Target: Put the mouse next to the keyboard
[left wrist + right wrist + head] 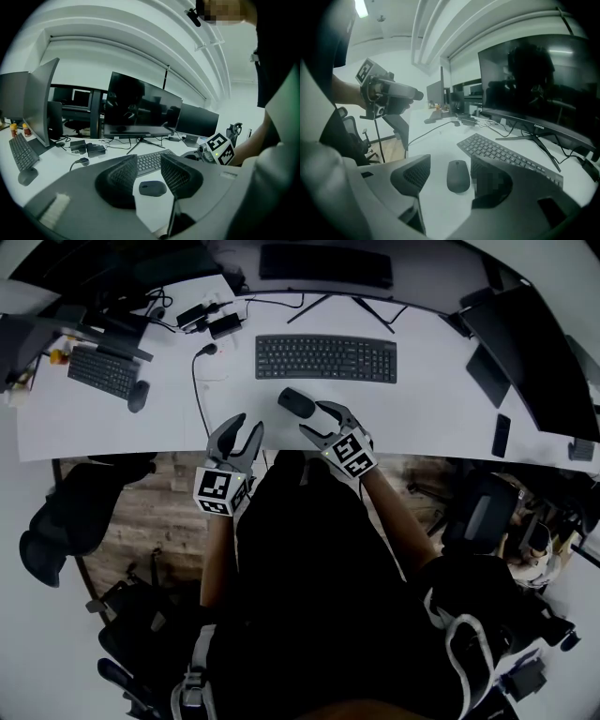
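A dark mouse (297,402) lies on the white desk (112,423), just in front of the black keyboard (325,358). My right gripper (322,421) hovers open right behind the mouse, its jaws apart with nothing between the pads. Seen from the right gripper view, the mouse (458,176) lies a little beyond the open jaws, with the keyboard (506,154) to its right. My left gripper (242,432) is open over the desk's front edge, left of the mouse. The left gripper view shows the mouse (152,188) past its jaws and the right gripper (216,150) off to the right.
A wide black monitor (325,263) stands behind the keyboard. A cable (197,381) and power bricks (208,317) lie left of the keyboard. A second keyboard (104,371) and mouse (138,396) sit at far left. A phone (502,435) lies at right. Office chairs (70,512) stand below the desk edge.
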Demonstrator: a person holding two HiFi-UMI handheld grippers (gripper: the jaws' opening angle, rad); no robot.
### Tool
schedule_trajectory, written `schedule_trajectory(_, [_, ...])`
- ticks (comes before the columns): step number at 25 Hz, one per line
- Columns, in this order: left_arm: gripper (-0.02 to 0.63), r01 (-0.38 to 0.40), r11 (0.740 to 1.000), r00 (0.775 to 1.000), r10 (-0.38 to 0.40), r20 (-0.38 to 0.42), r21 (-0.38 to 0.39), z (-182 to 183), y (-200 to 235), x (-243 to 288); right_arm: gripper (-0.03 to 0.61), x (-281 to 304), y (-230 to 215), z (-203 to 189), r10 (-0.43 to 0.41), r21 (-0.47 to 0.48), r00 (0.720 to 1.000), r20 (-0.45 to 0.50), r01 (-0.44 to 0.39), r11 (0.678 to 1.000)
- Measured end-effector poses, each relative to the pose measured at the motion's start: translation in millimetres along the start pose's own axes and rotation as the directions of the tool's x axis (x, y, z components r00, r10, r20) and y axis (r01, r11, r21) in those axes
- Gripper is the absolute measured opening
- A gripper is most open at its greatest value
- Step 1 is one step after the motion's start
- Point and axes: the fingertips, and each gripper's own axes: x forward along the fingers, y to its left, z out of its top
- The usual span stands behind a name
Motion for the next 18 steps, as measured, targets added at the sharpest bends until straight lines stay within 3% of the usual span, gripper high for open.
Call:
schedule_trajectory(10, [0.153,0.042,0.999,0.999,-0.042,-0.035,-0.006,0.7,18.8,20.6,0.272,44.5,-8.1,-19.8,0.011,0.003,0.993,-0.115,-0.011,1.000])
schedule_trajectory(18, [0.153,0.047,0.999,0.998,-0.048,-0.049,-0.021,1.6,40.5,35.8,0.278,75.3,-16.1,-46.0,-0.001,-0.004,0.964,-0.265,0.000,1.000])
